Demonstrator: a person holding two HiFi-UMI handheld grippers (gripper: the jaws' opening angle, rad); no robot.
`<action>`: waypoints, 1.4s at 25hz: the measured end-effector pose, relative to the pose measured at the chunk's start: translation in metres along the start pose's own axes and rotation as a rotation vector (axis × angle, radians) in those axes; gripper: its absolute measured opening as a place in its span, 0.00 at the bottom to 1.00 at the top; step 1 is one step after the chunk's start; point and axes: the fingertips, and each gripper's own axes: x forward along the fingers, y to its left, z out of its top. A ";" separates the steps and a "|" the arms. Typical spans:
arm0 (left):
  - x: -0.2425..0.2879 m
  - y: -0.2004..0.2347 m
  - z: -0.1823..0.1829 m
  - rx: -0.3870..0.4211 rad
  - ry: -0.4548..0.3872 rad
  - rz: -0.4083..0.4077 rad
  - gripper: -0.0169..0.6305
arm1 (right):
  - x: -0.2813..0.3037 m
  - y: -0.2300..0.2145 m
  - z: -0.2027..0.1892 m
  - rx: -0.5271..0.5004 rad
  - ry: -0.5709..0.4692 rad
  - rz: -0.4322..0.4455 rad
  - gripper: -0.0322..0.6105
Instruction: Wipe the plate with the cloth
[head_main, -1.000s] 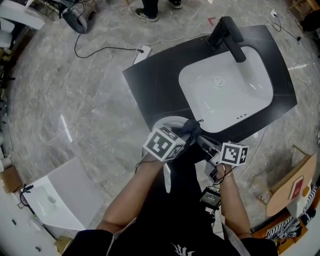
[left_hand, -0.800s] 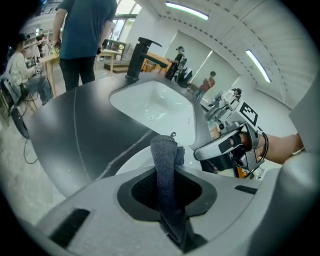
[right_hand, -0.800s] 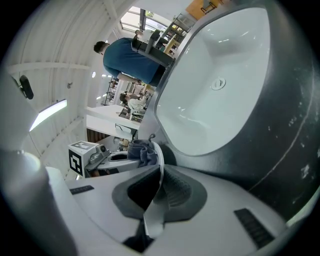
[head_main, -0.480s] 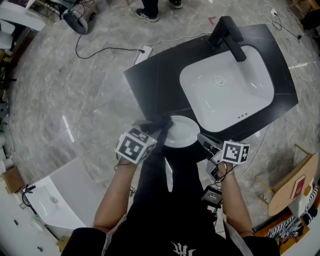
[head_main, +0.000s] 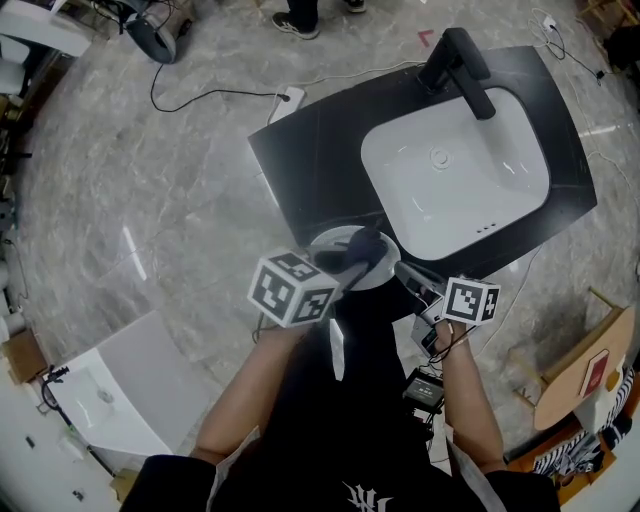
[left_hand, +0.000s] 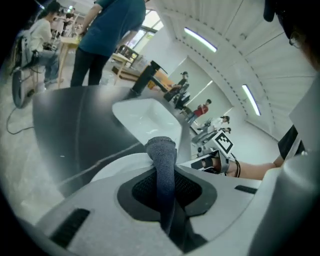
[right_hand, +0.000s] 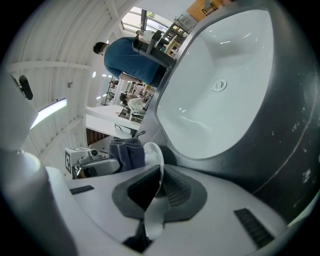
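A white plate (head_main: 335, 240) is held in the air in front of the black counter's near edge. My right gripper (head_main: 410, 275) is shut on the plate's (right_hand: 154, 156) rim, seen edge-on between its jaws. My left gripper (head_main: 335, 268) is shut on a dark grey-blue cloth (head_main: 355, 252), whose free end lies on the plate's face. In the left gripper view the cloth (left_hand: 164, 165) sticks up from between the jaws with the plate (left_hand: 117, 165) just behind it. In the right gripper view the cloth (right_hand: 127, 152) presses the plate from the left.
A black counter (head_main: 320, 150) holds a white sink basin (head_main: 450, 180) with a black faucet (head_main: 460, 65). Cables (head_main: 200, 95) run over the marble floor. A white box (head_main: 110, 395) sits at lower left. A person (left_hand: 107, 35) stands beyond the counter.
My left gripper swung out to the left half a second ago, and has come back right with the cloth over the plate's middle. The right gripper holds the plate about still.
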 end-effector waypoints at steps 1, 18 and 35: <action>0.016 -0.009 -0.002 0.005 0.020 -0.031 0.11 | 0.000 0.000 0.000 -0.001 0.000 0.000 0.08; -0.010 0.066 -0.022 0.250 0.216 0.301 0.11 | 0.000 0.001 0.000 -0.014 -0.007 -0.002 0.08; -0.082 0.081 -0.030 0.235 0.180 0.413 0.11 | 0.000 0.001 -0.001 -0.046 -0.001 -0.022 0.08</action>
